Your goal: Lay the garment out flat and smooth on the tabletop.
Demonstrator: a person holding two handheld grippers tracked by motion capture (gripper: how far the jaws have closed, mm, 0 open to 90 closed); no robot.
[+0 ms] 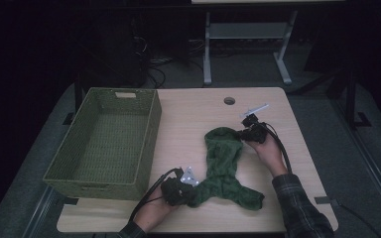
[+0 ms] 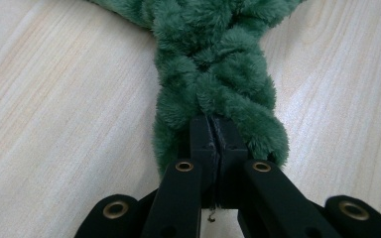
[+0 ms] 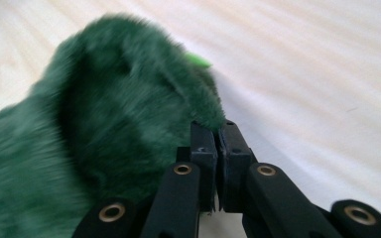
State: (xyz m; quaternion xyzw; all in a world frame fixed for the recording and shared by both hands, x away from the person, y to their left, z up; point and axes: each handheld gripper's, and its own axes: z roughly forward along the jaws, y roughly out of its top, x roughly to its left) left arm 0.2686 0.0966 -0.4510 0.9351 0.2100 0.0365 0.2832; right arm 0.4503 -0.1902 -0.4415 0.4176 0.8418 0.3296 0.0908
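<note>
A dark room surrounds a pale wooden table (image 1: 193, 114), with a grey metal stand on the floor beyond it at the top of the high view. A green woven basket (image 1: 106, 144) sits on the left half of the table, its inside bare. Right of it, at the lower centre of the high view, lies a fuzzy green garment (image 1: 223, 166), stretched from the frame's centre right down toward the bottom edge and spreading into two ends there. The left claw (image 1: 191, 191), held in a hand at the bottom of the high view, is clenched on the lower left end of the garment; in the left gripper view the jaws meet tight with the twisted plush (image 2: 213, 69) bunched just ahead of them. The right claw (image 1: 242, 135), at the centre right of the high view, is clenched on the upper edge of the garment; in the right gripper view its jaws pinch the fabric's rim (image 3: 124, 114), which is blurred.
</note>
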